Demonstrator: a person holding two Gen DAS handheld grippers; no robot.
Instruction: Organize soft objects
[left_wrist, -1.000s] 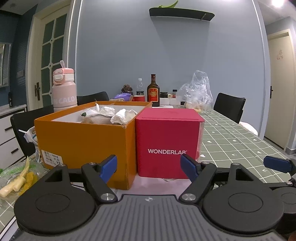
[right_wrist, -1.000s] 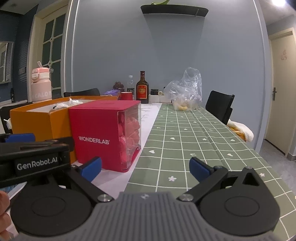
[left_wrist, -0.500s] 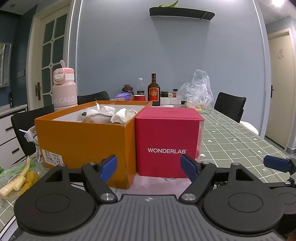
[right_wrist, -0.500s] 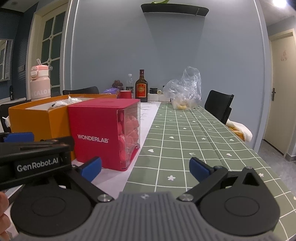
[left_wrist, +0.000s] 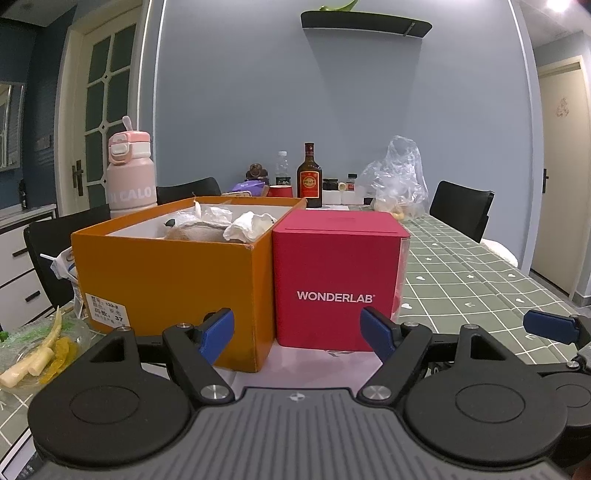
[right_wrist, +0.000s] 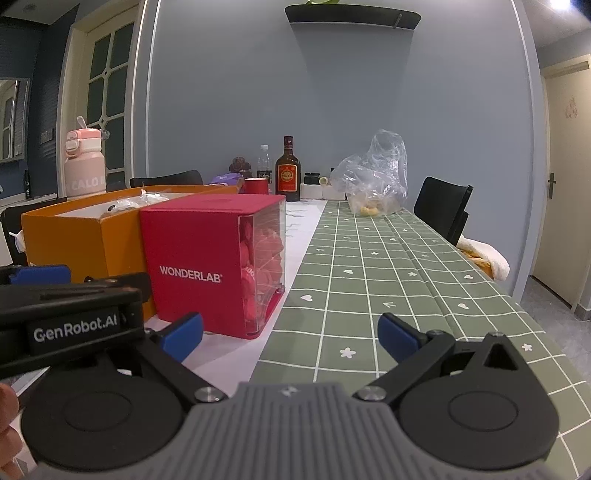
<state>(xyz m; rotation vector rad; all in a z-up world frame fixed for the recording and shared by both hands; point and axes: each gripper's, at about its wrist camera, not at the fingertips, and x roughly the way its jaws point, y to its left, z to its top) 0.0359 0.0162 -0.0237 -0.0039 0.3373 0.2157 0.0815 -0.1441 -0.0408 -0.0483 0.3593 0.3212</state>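
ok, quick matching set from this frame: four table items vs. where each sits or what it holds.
Items:
1. orange box
2. red box
3. brown bottle
4. pink bottle

Descriptions:
A. behind the orange box, at its left end
B. open top, crumpled soft things inside
C. closed, right side against the orange box
D. upright at the table's far end

Pairs: 1-B, 2-C, 3-D, 4-A
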